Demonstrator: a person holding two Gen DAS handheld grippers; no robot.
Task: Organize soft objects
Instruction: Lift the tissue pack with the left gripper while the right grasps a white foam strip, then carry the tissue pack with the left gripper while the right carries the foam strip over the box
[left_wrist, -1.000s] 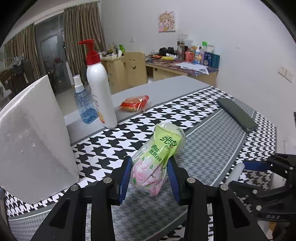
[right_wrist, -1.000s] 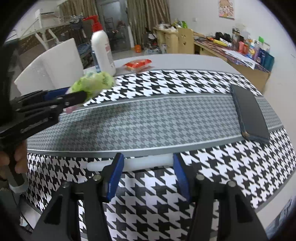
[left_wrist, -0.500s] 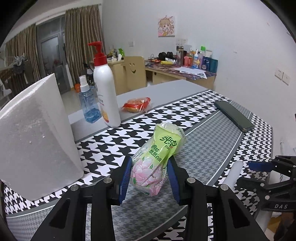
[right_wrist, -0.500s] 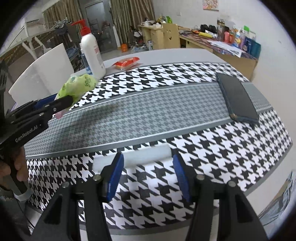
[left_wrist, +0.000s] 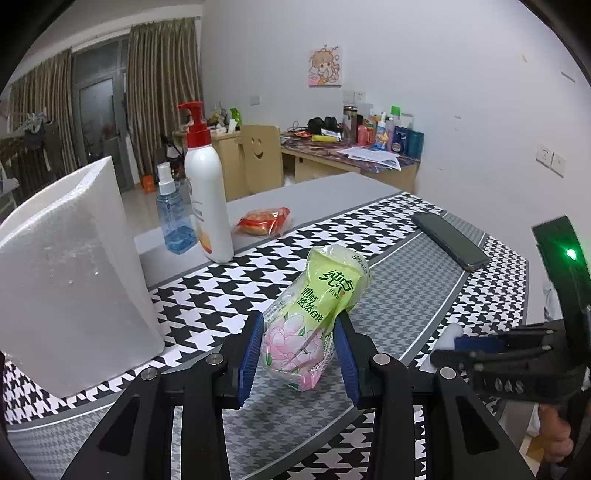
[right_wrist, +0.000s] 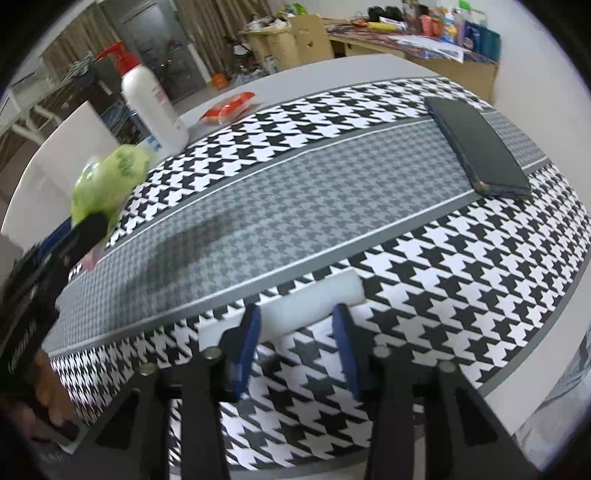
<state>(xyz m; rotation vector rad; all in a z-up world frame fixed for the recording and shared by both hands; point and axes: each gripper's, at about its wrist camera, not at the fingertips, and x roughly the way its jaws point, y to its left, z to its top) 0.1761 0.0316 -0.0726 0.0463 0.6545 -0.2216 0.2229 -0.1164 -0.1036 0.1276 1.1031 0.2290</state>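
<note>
My left gripper (left_wrist: 299, 343) is shut on a green and pink tissue pack (left_wrist: 317, 314) and holds it above the houndstooth table. The pack also shows, blurred, at the left of the right wrist view (right_wrist: 107, 181). My right gripper (right_wrist: 295, 332) is shut on a white foam block (right_wrist: 295, 306), which lies crosswise between its blue pads. In the left wrist view the right gripper (left_wrist: 461, 343) is at the lower right, with the white block's end showing.
A white foam box (left_wrist: 70, 273) stands at the left. A white pump bottle (left_wrist: 207, 192), a blue spray bottle (left_wrist: 171, 218) and a red snack packet (left_wrist: 264, 220) sit at the back. A dark flat case (right_wrist: 476, 147) lies at the right.
The left gripper has lifted and tilted up with the tissue pack. The right gripper has carried the white block nearer the left gripper and tilted it.
</note>
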